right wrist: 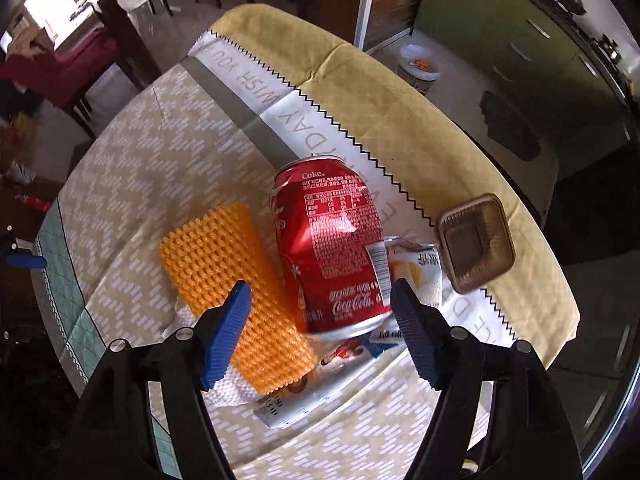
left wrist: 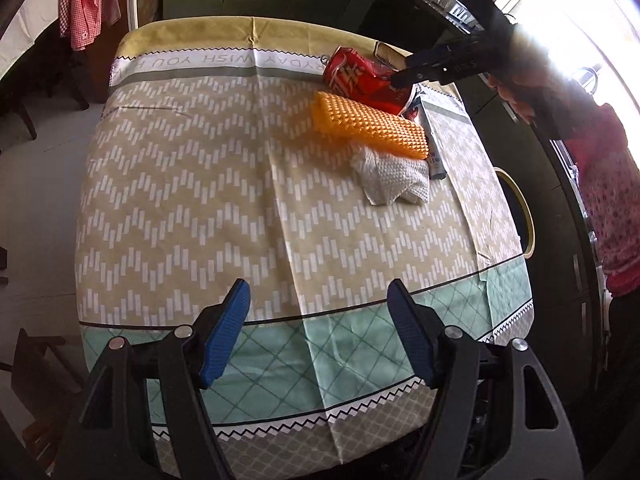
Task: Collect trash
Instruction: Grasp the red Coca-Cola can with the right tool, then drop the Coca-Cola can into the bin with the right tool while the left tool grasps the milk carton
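Observation:
A dented red Coke can (right wrist: 334, 248) lies on the table, also in the left wrist view (left wrist: 362, 78). Beside it lie an orange bumpy foam sleeve (right wrist: 236, 296) (left wrist: 370, 124), a crumpled white tissue (left wrist: 394, 180) (right wrist: 230, 390), a flat snack wrapper (right wrist: 316, 384) (left wrist: 434, 148) and a brown plastic tray (right wrist: 474, 244). My right gripper (right wrist: 322, 304) is open and hovers just over the can's near end, fingers to either side; it shows in the left wrist view (left wrist: 400, 78). My left gripper (left wrist: 320, 332) is open and empty above the table's near edge.
The patterned tablecloth (left wrist: 200, 200) covers the table. A roll of tape (left wrist: 520, 208) lies at the right edge. A white bin (right wrist: 418, 66) stands on the floor beyond the table. A person in pink (left wrist: 612, 200) stands on the right.

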A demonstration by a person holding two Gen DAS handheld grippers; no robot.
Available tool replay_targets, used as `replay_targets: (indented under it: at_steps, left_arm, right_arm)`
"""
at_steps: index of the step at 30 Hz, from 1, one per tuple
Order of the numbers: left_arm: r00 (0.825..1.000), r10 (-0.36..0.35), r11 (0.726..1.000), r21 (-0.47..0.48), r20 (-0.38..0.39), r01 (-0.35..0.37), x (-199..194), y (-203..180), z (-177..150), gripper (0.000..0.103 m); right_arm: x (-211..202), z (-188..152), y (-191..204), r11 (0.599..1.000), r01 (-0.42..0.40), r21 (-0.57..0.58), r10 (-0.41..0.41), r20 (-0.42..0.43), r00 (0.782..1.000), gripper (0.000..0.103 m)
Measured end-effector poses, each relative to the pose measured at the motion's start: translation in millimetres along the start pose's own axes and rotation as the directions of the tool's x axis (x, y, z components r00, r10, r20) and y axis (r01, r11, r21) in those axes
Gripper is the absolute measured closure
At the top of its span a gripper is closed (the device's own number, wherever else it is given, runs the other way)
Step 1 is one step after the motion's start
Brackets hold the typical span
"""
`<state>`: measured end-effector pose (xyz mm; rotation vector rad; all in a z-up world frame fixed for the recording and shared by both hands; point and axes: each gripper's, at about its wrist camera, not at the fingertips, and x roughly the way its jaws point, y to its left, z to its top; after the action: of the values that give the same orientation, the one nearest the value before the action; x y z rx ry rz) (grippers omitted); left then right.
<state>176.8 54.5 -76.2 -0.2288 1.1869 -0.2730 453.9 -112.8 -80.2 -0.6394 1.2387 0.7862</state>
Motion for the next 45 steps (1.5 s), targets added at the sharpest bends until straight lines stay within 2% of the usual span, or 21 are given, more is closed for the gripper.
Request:
replay_targets:
  at_steps: [4,16,25,28,31,34,38,43,45]
  left_arm:
    - [1.0,-0.005,1.0,0.007,-0.011,0.005,-1,1,0,0.036]
    - [0.999,0.002,1.0,0.028,-0.037,-0.001,6,-3,7,0.036]
    - [0.999,0.007,0.999,0.032,-0.046,-0.005,8,-6,5,0.035]
    - [0.999,0.009,0.999,0.032,-0.044,-0.007,7,-7,6,0.035]
    - [0.999,0.001,1.0,0.025,-0.049,0.0,7,-8,7,0.035]
    - [0.999,-0.008,1.0,0.021,-0.053,0.009,8,-10,11,0.035]
    - [0.999,0.021,0.998,0.059,-0.035,-0.019,6,-22,32,0.035]
    - [0.998,0.056,0.988,0.145,0.017,-0.057,7,-54,84,0.035]
    - [0.997,0.066,0.982,0.173,0.032,-0.071,15,-69,108,0.031]
  right_arm:
    - [20,15,-3,0.999,-0.038,-0.034,0.036,-0.058,0.998,0.031]
    - [71,35,-1,0.996,-0.037,-0.082,0.023,-0.167,0.986,0.025]
    - [74,36,1,0.997,0.064,-0.045,-0.068,-0.113,0.991,0.028]
    - [65,31,10,0.999,0.043,-0.027,-0.045,-0.076,0.996,0.028]
    - [48,26,12,0.998,-0.043,0.049,0.044,-0.033,0.998,0.028]
    - [27,13,7,0.983,-0.145,0.114,0.144,0.016,0.989,0.028]
    - [0,-20,1,0.961,-0.205,0.186,0.196,0.067,0.978,0.028]
    - [-27,-78,-15,0.948,-0.18,0.261,0.167,0.073,0.983,0.028]
    - [-35,-105,-26,0.943,-0.16,0.293,0.146,0.071,0.987,0.028]
